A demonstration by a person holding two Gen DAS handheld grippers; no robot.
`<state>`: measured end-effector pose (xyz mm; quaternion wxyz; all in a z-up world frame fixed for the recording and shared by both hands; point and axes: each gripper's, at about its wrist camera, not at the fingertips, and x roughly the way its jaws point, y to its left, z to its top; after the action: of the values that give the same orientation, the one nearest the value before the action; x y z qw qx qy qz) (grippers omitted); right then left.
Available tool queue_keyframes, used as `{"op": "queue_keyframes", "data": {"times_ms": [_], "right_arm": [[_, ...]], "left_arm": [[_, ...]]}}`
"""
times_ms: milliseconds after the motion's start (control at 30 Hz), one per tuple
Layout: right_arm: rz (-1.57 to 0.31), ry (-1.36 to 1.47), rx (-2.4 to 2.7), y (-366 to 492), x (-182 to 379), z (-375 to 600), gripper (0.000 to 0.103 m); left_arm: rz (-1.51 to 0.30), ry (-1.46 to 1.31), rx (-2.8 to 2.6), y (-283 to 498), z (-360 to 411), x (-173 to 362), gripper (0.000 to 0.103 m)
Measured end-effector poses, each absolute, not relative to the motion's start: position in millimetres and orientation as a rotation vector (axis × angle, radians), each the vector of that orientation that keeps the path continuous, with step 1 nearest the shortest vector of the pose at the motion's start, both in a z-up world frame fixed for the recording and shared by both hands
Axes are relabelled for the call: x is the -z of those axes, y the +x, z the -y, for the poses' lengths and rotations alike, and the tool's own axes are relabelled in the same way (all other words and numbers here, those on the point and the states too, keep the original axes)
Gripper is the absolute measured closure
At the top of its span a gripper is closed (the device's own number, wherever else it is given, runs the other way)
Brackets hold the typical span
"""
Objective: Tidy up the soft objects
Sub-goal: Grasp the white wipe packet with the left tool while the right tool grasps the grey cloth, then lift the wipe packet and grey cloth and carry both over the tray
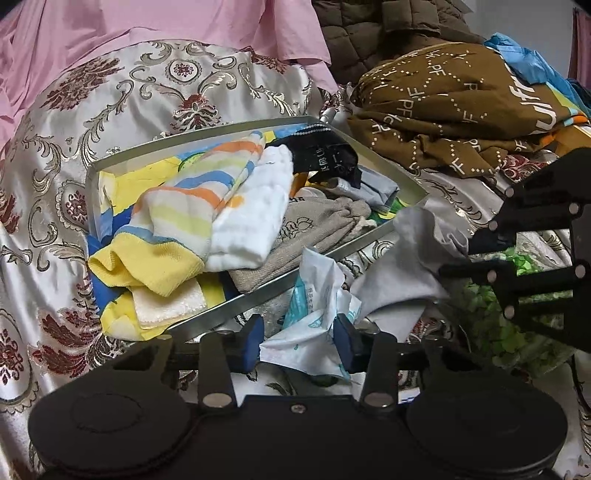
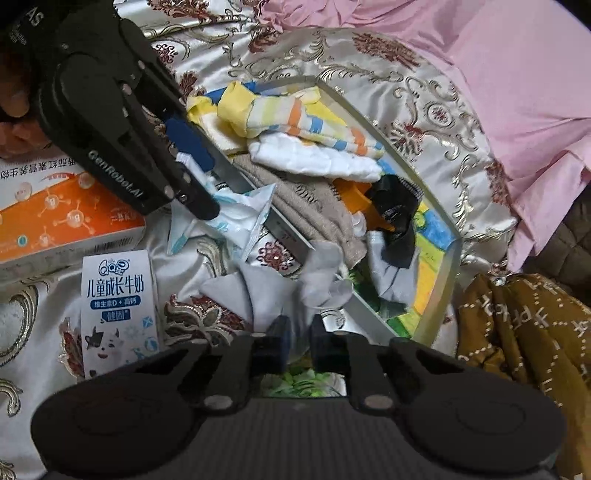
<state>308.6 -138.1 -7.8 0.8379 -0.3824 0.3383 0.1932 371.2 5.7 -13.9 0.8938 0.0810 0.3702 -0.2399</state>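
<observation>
While both grippers hover just outside the near rim of the shallow box (image 1: 236, 306), the left gripper (image 1: 299, 334) has its jaws partly apart on either side of a crumpled white and blue packet (image 1: 314, 295); whether the pads press it cannot be told. The right gripper (image 2: 297, 345) has its jaws nearly together, seemingly pinching the edge of a grey cloth (image 2: 258, 291) that lies against the box's near corner. Inside the box sit a yellow towel (image 1: 147, 273), a striped cloth (image 1: 192, 199), a white cloth (image 1: 255, 221), a beige pouch (image 1: 314, 225) and a black sock (image 1: 325, 155). Beyond the box lie a patterned satin bedcover (image 1: 92, 122) and pink sheet (image 1: 110, 33); right of it, a brown garment (image 1: 443, 110). The thin cloth could slip from so slight a grip, and the packet could snag the box rim. Only the right view shows a milk carton (image 2: 118, 306) and an orange carton (image 2: 66, 218) left of the box.
</observation>
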Motion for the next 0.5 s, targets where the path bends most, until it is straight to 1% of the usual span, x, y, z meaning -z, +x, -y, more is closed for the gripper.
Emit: {"op": "queue_keyframes", "data": {"times_ms": [267,500], "right_arm": [[-0.648,-0.800,-0.355,298,-16,143,0.095],[-0.574,-0.800,-0.303,291,-52,150,0.095]], "left_arm": [[-0.710,0.134,0.488,356,-6,-11,0.060],[-0.609,0.098,0.478,349,-2,-44,0.060]]}}
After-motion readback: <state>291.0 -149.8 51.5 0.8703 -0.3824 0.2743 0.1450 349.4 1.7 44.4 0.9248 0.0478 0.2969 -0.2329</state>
